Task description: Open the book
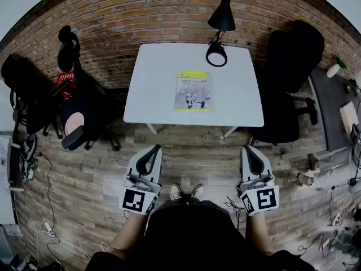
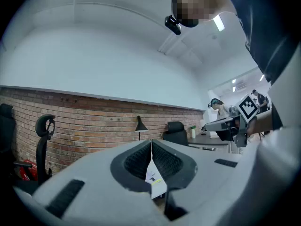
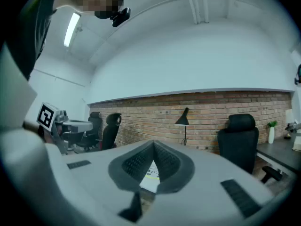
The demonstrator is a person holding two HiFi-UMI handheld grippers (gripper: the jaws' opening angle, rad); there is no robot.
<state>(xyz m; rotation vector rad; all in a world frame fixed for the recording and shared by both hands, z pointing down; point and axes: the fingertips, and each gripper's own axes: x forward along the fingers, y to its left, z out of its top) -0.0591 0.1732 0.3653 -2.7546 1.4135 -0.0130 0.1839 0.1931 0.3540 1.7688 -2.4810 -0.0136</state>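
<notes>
A closed book (image 1: 192, 91) with a yellow-edged cover lies flat in the middle of the white table (image 1: 152, 83). My left gripper (image 1: 156, 148) and right gripper (image 1: 247, 149) are held level side by side over the wooden floor, short of the table's near edge. Both are shut, tips together, with nothing between them. In the left gripper view the book (image 2: 155, 178) shows below the closed tips of the left gripper (image 2: 151, 144). In the right gripper view the book (image 3: 151, 173) shows the same way under the right gripper (image 3: 153, 147).
A black desk lamp (image 1: 218, 53) stands at the table's far edge, its head over the top. Black office chairs stand to the left (image 1: 79, 117) and right (image 1: 285, 83) of the table. A dark desk (image 1: 333, 109) is at far right, a brick wall (image 1: 141, 16) behind.
</notes>
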